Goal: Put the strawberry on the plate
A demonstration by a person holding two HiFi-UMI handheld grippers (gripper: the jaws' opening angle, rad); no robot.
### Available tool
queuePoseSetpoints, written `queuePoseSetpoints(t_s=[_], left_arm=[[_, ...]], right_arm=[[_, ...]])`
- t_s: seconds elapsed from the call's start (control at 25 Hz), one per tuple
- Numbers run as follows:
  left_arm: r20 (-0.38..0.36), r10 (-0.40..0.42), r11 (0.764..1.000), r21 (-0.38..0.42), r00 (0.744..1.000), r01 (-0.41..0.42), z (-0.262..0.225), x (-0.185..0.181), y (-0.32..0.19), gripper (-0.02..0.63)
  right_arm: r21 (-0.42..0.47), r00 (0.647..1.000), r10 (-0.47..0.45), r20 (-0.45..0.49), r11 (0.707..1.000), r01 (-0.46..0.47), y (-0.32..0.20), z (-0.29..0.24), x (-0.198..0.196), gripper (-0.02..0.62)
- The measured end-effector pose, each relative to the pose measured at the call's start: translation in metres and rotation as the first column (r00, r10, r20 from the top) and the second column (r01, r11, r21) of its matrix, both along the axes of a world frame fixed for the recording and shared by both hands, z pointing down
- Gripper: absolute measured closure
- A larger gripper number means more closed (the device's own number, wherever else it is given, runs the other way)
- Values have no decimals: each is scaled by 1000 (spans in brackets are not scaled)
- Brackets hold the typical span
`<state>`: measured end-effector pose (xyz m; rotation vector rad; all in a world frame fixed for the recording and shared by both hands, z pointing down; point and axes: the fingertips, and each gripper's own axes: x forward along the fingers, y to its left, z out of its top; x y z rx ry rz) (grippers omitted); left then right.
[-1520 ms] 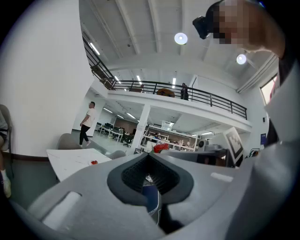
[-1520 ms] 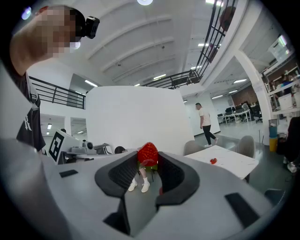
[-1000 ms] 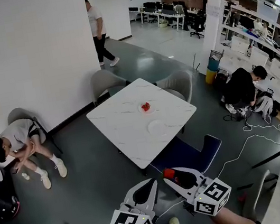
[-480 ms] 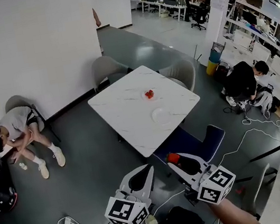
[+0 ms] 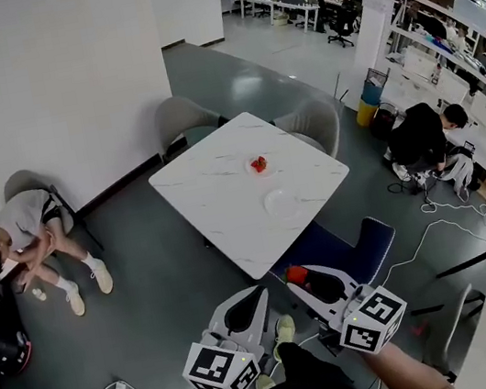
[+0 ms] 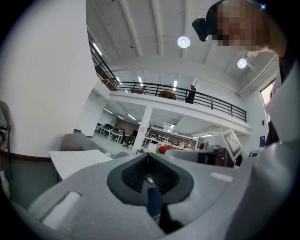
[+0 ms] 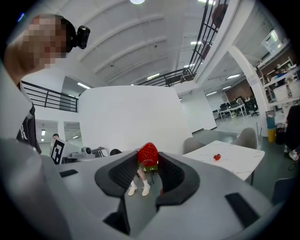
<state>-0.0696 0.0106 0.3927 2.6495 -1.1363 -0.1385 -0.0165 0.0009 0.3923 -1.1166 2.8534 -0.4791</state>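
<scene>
- Strawberry [image 7: 147, 152] is clamped in the right tool [image 7: 149, 159]; the left tool [image 6: 148, 161] is closed on nothing.
- White marble counter [image 5: 217, 207] with a plate [image 5: 280, 202] stands well ahead on the grey floor [image 5: 165, 277].

The pads [image 7: 172, 176] of my right gripper [image 7: 148, 159] hide the sides of the strawberry [image 7: 147, 151]. The red thing [image 5: 259, 165] on the table [image 5: 216, 198] is too small to tell. My forearms [image 5: 411, 381] are cut off below.

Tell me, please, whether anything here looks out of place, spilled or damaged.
Nothing looks spilled or damaged. The strawberry sits pinched in the right gripper, away from the table, where the nearer plate lies bare.
</scene>
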Motion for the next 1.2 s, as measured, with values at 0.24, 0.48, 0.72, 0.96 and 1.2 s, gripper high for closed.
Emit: queuePoseSetpoints(t_s=[0.24,0.48,0.72,0.96,1.2], left_arm=[[16,-7,1000,2,1000,7,2,7,-54,597],[43,-27,1000,4,999,27,8,30,-126,597],[57,-38,999,-12,998,39,22,61,-199,597],[60,-52,998,-23,997,53,41,89,-254,597],[84,-26,998,-63,996,32,75,110,-295,597]], right_arm=[[-4,999,-36,13,999,36,-56,5,1,459],[-7,998,-67,-5,998,67,-130,10,20,459],[-33,996,-91,-4,995,91,-204,23,50,459],[-67,996,-82,-28,995,80,-254,48,85,459],[-144,995,-30,-98,990,15,-296,97,110,459]])
